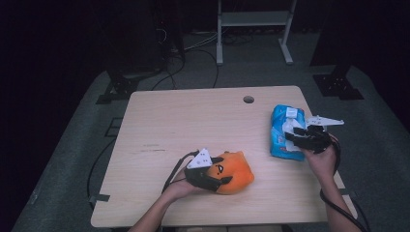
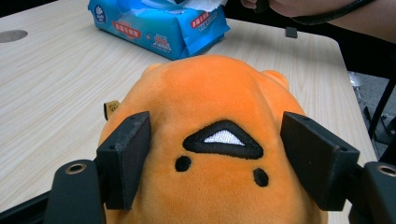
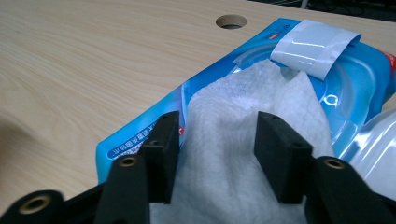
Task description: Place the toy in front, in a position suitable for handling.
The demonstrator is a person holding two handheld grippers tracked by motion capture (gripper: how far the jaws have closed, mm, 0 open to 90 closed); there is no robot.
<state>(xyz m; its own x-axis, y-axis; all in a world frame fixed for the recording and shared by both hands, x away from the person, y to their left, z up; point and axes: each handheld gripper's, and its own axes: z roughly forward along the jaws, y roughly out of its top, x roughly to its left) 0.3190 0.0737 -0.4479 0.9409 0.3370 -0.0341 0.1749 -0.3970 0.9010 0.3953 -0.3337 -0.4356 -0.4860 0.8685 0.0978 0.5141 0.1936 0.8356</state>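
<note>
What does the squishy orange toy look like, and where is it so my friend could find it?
Look at the light wooden table, at the near edge by the person's left hand. The orange plush toy sits there between the jaws of the left claw. It's round, soft and bright orange with a stitched black-and-white mouth and two dot eyes, unlike the flat blue wipes pack across the table.
</note>
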